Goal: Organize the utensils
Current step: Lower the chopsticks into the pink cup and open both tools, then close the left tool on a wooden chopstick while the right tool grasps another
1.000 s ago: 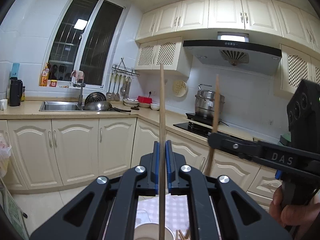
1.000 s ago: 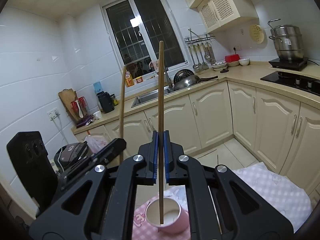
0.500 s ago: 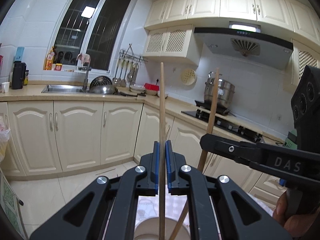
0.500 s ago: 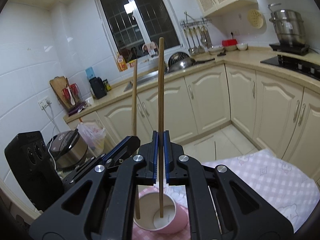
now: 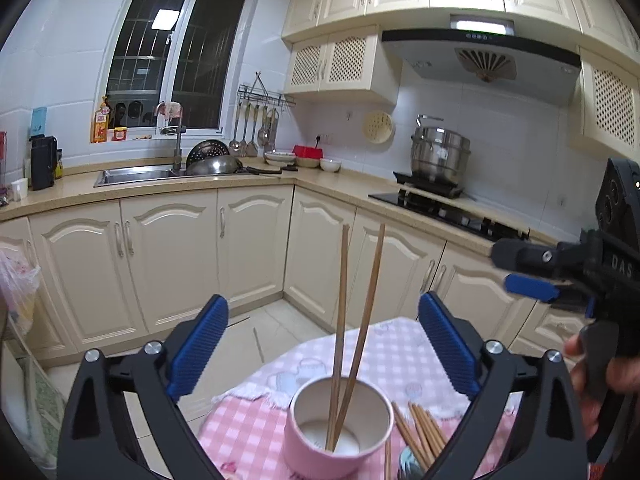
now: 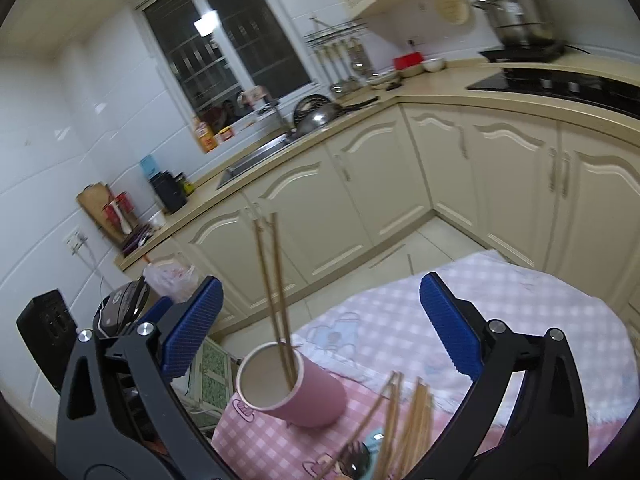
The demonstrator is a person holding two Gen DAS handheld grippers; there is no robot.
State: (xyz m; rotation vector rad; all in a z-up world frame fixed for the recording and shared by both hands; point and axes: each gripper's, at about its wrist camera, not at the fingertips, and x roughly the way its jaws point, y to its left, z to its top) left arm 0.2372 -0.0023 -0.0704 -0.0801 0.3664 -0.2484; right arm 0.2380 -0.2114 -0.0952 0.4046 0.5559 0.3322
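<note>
A pink cup point(image 5: 340, 436) stands on the pink checked tablecloth point(image 5: 248, 432), with two wooden chopsticks point(image 5: 342, 312) standing in it, leaning apart. My left gripper point(image 5: 322, 344) is open and empty above the cup. In the right wrist view the cup point(image 6: 292, 388) holds the same two chopsticks point(image 6: 276, 292). My right gripper point(image 6: 320, 328) is open and empty, above and right of the cup. Several loose chopsticks point(image 6: 400, 420) lie on the cloth to the right of the cup, also seen in the left wrist view point(image 5: 420, 436). The right gripper shows at the right edge of the left wrist view point(image 5: 560, 276).
Cream kitchen cabinets point(image 5: 168, 256) and a counter with a sink point(image 5: 136, 174) run behind the table. A hob point(image 5: 448, 210) with a steel pot point(image 5: 440, 156) is at the right. A small blue-and-dark object point(image 6: 360, 452) lies beside the loose chopsticks.
Both grippers were shut on a chopstick each, held upright over the cup. Both have opened, and the two chopsticks now stand in the cup. The right gripper has moved away to the right.
</note>
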